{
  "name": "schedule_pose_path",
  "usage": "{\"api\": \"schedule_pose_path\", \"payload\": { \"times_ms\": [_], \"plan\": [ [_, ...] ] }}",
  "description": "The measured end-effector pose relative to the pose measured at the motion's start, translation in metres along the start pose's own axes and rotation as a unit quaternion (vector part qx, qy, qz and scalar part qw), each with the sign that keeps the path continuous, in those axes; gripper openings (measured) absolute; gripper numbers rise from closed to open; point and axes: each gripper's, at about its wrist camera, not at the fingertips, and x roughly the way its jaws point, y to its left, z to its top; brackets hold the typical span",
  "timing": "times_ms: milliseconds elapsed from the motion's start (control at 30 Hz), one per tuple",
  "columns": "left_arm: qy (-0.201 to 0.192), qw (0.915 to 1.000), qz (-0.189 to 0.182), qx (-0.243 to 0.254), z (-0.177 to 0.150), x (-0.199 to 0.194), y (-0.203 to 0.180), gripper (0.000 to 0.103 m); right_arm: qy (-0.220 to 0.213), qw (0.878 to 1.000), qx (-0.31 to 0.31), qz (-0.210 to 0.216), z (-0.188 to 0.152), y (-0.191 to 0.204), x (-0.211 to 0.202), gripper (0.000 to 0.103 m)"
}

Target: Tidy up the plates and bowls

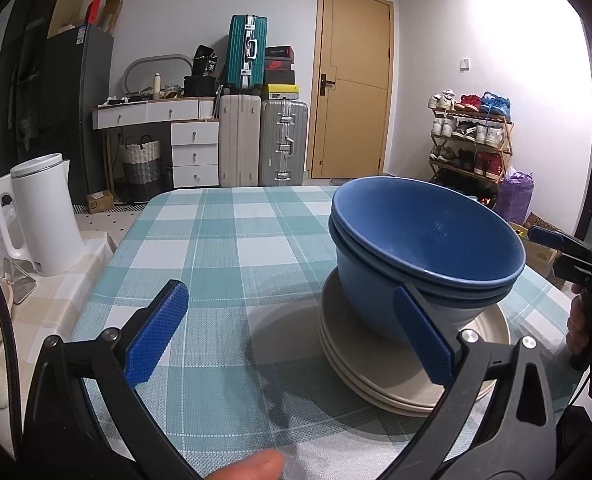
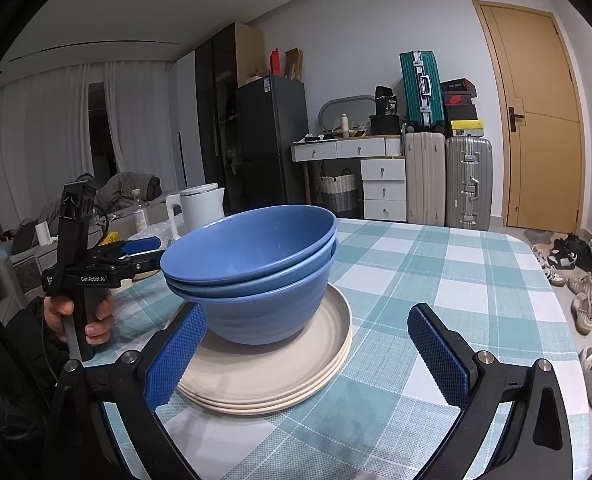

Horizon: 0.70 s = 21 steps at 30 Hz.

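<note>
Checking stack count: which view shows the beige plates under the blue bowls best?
Right wrist view. The beige plates show a wide bare front rim with the stacked edges readable, under the blue bowls. In the left wrist view the plates are partly hidden by the left gripper's finger and the bowls.

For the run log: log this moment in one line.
blue bowls nested on beige plates | left claw open, empty | right claw open, empty
</note>
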Motion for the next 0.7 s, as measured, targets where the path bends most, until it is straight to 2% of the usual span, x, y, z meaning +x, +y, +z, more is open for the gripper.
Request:
{"api": "schedule_pose_path", "payload": {
  "times_ms": [700],
  "plan": [
    [-0.010,0.9998,-0.016,0.009,-0.0008,-0.0052,-0.0021,0.102,0.001,1.000,-0.008,0.004,0.0003,-0.0018,0.0018,0.103]
  ]
}}
